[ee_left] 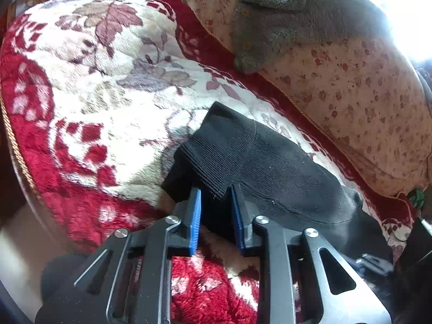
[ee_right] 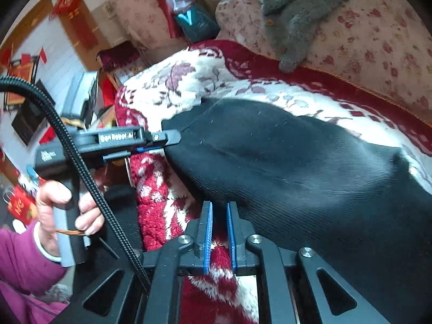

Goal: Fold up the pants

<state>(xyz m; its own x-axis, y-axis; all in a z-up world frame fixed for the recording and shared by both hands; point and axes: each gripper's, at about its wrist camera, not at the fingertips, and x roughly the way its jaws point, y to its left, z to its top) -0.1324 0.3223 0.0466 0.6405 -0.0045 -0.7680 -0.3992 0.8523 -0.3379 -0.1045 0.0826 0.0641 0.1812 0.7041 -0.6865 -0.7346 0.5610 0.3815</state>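
Note:
Black ribbed pants (ee_left: 259, 162) lie on a red and white floral blanket (ee_left: 81, 86). In the left wrist view my left gripper (ee_left: 216, 197) has its blue pads closed on the pants' ribbed cuff edge. In the right wrist view the pants (ee_right: 297, 167) stretch across the blanket (ee_right: 189, 81). My right gripper (ee_right: 219, 210) has its pads slightly apart at the pants' near edge, with no cloth between the tips. The left gripper (ee_right: 167, 140) shows at the left, held by a hand and clamped on the far end of the pants.
A grey fleece garment (ee_left: 291, 19) lies on a floral cushion (ee_left: 364, 102) behind the blanket; it also shows in the right wrist view (ee_right: 297, 13). A black cable (ee_right: 81, 167) hangs from the left gripper. Room clutter and red decorations (ee_right: 67, 0) fill the left background.

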